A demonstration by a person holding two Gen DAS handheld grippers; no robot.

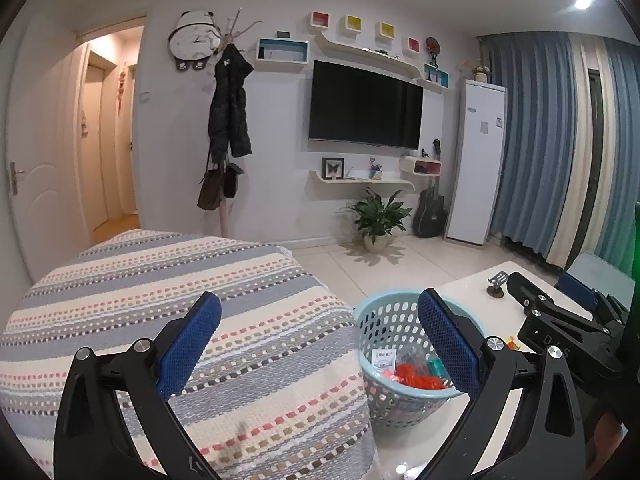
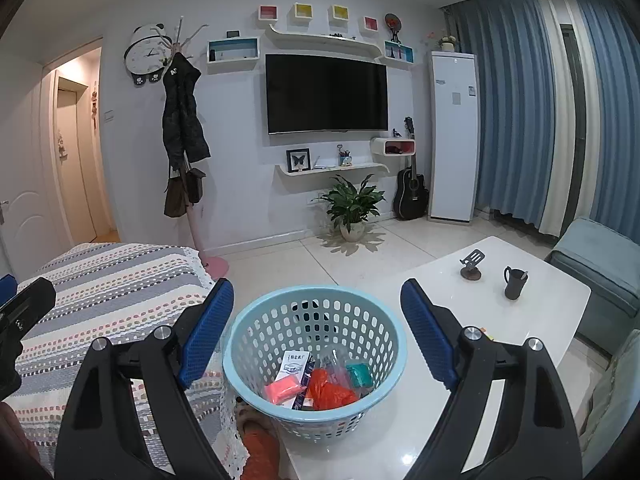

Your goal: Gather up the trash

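Light-blue perforated plastic basket (image 2: pixel 316 360) sits on white glossy table (image 2: pixel 520 312) edge, holding orange, pink, teal wrappers (image 2: pixel 328 388). Right gripper (image 2: pixel 318 320) hangs spread and empty directly before it, basket centred between its jaws; left gripper (image 1: pixel 320 336), also spread and empty, is over striped sofa cover (image 1: pixel 160 280), basket off to its right. Right is nearer.

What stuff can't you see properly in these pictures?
- Bottom of the basket: both views, trash piled on top hides it.
- Print on the white packet: right wrist view, too small to read.
- Inside the black mug: right wrist view, its wall hides it.
- Orange thing beside the table: cut off by the bottom edge.
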